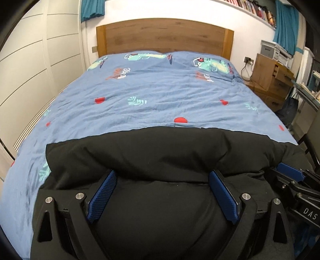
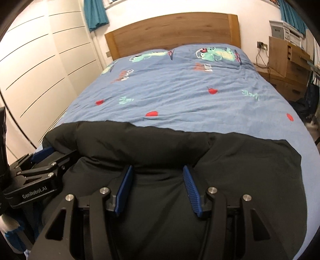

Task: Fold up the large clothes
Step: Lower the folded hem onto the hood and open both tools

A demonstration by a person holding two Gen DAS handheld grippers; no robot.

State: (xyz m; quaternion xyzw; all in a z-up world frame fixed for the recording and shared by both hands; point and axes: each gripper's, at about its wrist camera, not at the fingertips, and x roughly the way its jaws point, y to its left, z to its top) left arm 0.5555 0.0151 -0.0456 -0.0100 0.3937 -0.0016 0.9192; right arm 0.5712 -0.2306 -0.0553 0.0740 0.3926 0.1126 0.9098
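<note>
Nearest each camera, 2 tools are seen side by side at the near edge of the bed. The left tool (image 1: pixel 163 176) is held with its 2 blue pads spread wide, and black fabric is bunched between and over their tips. The right tool (image 2: pixel 158 170) is likewise held apart, its 2 blue pads set on either side of a fold of the same fabric; whether the fabric is pinched by either tool cannot be told. In the left wrist view the right tool (image 1: pixel 292 174) is seen at the right edge, and in the right wrist view the left tool (image 2: pixel 43 153) at the left edge.

1 black garment (image 1: pixel 160 152) is spread across the near end of the bed, its far edge lying as a rolled fold across the blue duvet (image 1: pixel 160 94).

Farther off, 1 wooden headboard (image 1: pixel 164 36) is seen against the white wall. A white wardrobe (image 1: pixel 30 70) is seen on the left, 1 wooden drawer unit (image 1: pixel 268 76) on the right, and 2 teal curtains (image 1: pixel 92 8) at the top.
</note>
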